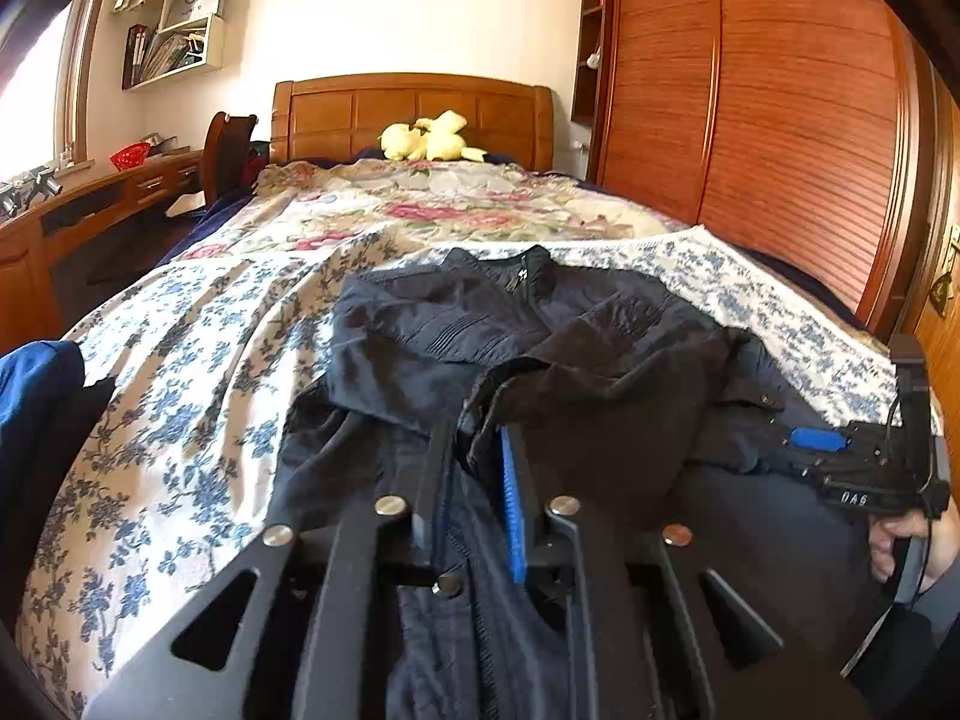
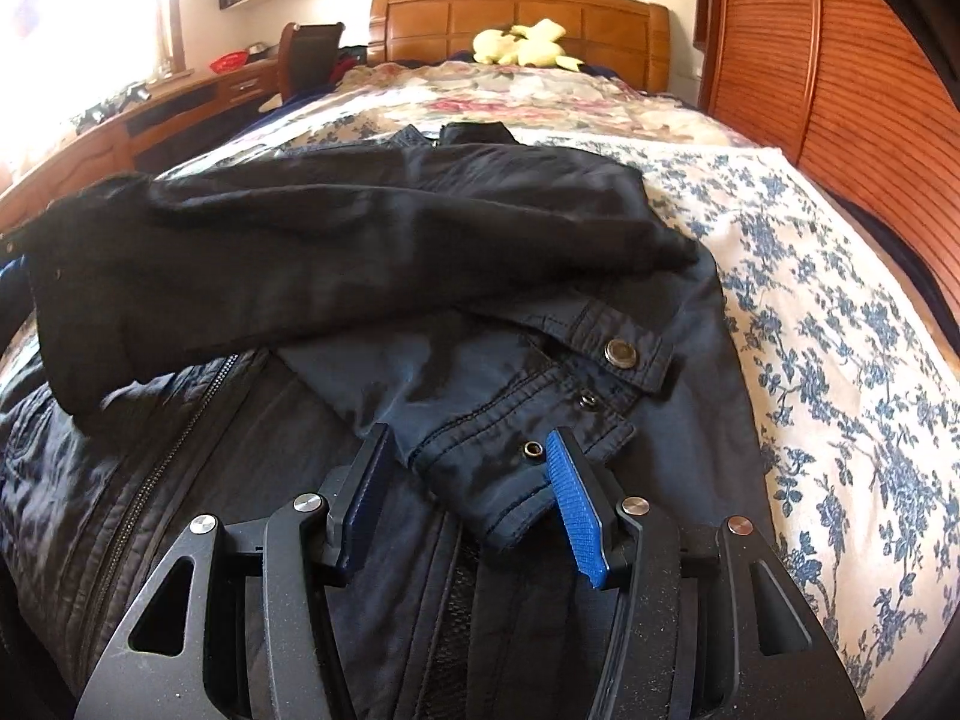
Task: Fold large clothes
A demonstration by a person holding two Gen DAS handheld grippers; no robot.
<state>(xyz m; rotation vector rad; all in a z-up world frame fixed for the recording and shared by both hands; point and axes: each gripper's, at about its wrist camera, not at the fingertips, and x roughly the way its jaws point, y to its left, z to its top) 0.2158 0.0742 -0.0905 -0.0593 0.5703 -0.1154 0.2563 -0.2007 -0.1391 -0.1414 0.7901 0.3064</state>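
A dark navy jacket (image 1: 480,324) lies on the bed, collar toward the headboard, one sleeve folded across its front. My left gripper (image 1: 477,438) hovers low over the jacket's middle, jaws a small gap apart, with a dark fabric edge (image 1: 480,402) at the tips; I cannot tell whether it pinches it. My right gripper (image 2: 468,450) is open, its blue pads either side of the sleeve cuff (image 2: 528,450) with snap buttons, not closed on it. The right gripper also shows in the left wrist view (image 1: 840,450), held by a hand at the jacket's right side.
The bed carries a blue floral sheet (image 1: 180,372) and a pink floral quilt (image 1: 432,210). A yellow plush toy (image 1: 429,138) sits at the wooden headboard. A wooden wardrobe (image 1: 780,120) stands right. A desk (image 1: 90,204) and chair stand left. A blue cloth (image 1: 30,384) lies at far left.
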